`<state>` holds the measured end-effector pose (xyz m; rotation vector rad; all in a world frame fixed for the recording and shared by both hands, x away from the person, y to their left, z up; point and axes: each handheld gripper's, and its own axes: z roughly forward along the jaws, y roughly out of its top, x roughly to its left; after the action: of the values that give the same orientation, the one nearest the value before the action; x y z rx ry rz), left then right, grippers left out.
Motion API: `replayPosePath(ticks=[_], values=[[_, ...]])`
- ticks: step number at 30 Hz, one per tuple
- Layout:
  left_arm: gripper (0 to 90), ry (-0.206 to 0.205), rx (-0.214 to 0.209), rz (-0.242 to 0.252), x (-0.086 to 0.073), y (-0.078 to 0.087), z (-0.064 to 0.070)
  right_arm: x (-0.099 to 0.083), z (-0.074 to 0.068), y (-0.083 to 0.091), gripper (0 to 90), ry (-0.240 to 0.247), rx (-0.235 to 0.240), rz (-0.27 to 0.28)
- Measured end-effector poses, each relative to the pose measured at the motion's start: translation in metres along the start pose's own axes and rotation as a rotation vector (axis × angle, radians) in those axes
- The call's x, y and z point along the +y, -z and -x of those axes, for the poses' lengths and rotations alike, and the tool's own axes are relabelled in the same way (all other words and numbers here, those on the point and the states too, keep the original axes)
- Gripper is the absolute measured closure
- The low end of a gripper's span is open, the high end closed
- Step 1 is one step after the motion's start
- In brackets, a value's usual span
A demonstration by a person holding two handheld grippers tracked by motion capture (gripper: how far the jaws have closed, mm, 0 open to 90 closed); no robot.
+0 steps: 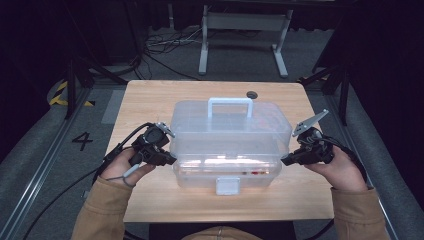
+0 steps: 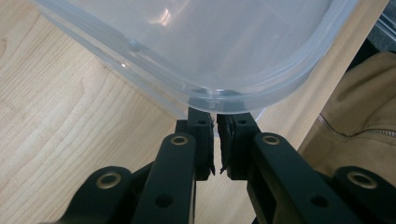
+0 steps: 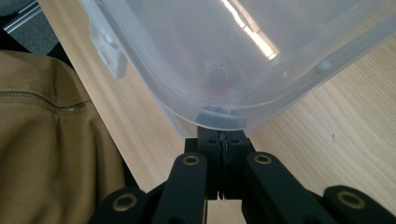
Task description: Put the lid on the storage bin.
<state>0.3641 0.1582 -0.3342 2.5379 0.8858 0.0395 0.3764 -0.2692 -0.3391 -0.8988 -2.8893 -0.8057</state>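
Clear plastic box mid-table, between both grippers. Left gripper nearly closed, right gripper fully closed, tips tucked under lid rim. Lift evenly, both ends together, avoiding tilt.

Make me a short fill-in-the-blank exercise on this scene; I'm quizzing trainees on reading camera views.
1. The clear plastic box stands on a ____ table.
2. The box's carry handle sits on its ____.
3. The left gripper and right gripper meet the box at ____ ends.
4. The white latch is on the side facing the ____.

Missing words: wooden; lid; opposite; person
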Motion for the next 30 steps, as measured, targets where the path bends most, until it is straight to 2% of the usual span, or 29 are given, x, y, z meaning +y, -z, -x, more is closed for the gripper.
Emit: replayPosePath(ticks=[14,19,30], values=[[83.3,-0.013,-0.012,-0.041,-0.001,-0.005,0.0,-0.001,0.001,-0.004,89.3,0.004,0.014,-0.038],[83.4,-0.019,-0.011,-0.072,-0.001,-0.008,0.001,-0.002,0.002,-0.007,89.3,0.004,0.018,-0.061],[83.1,-0.012,-0.014,-0.101,-0.001,-0.013,0.001,-0.002,0.004,-0.012,89.0,0.003,0.03,-0.089]])
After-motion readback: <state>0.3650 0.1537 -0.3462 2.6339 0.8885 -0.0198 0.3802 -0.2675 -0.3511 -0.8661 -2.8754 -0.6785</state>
